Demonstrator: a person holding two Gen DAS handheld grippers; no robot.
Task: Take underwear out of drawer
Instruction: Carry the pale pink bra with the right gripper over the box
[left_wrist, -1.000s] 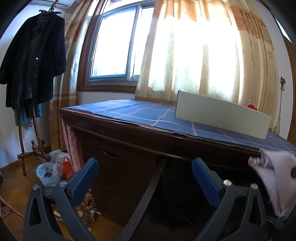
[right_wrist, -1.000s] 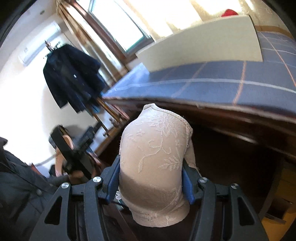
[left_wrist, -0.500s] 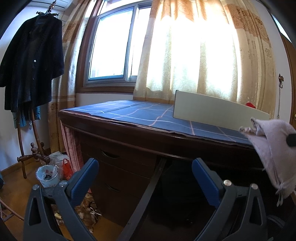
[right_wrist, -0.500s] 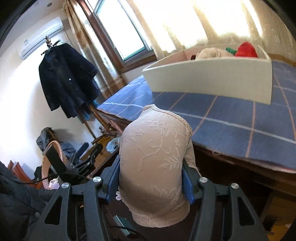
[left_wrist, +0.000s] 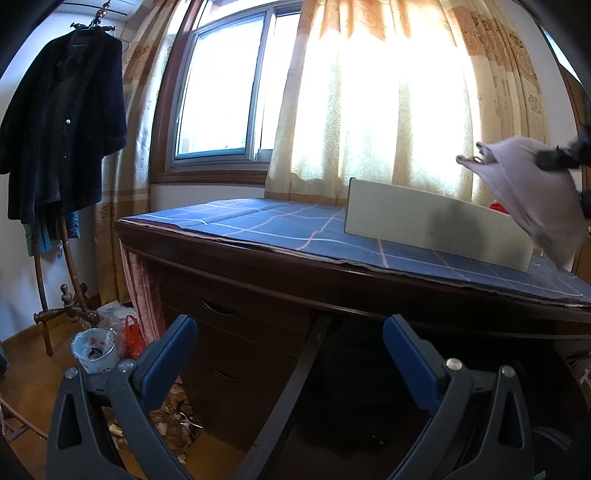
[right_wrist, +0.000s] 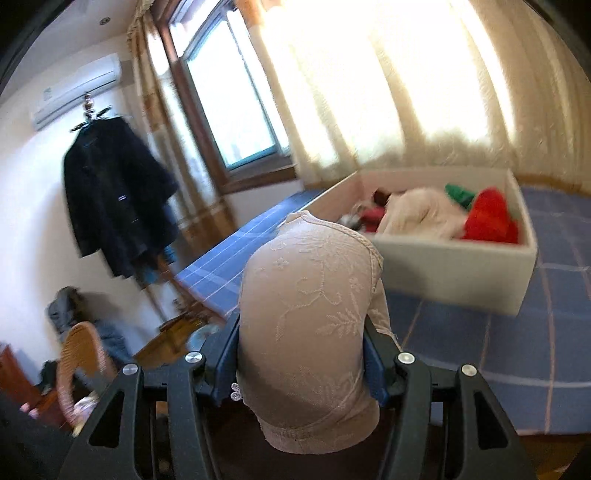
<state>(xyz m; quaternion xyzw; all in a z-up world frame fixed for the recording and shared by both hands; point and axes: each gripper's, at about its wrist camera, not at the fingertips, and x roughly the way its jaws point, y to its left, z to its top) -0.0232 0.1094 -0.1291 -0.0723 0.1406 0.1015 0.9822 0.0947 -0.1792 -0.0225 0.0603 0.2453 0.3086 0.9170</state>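
Right gripper (right_wrist: 301, 363) fingers clamp lace bra (right_wrist: 306, 332) above desk, clear for transfer; left gripper (left_wrist: 290, 360) fingers released, empty.

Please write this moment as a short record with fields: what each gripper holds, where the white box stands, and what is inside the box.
right gripper: shut on beige lace underwear, held in the air above the desk edge
left gripper: open, holds nothing, low in front of the desk drawers
white box: stands on the blue checked cloth that covers the desk top, near the curtain
box contents: cream garment, red garment, green piece
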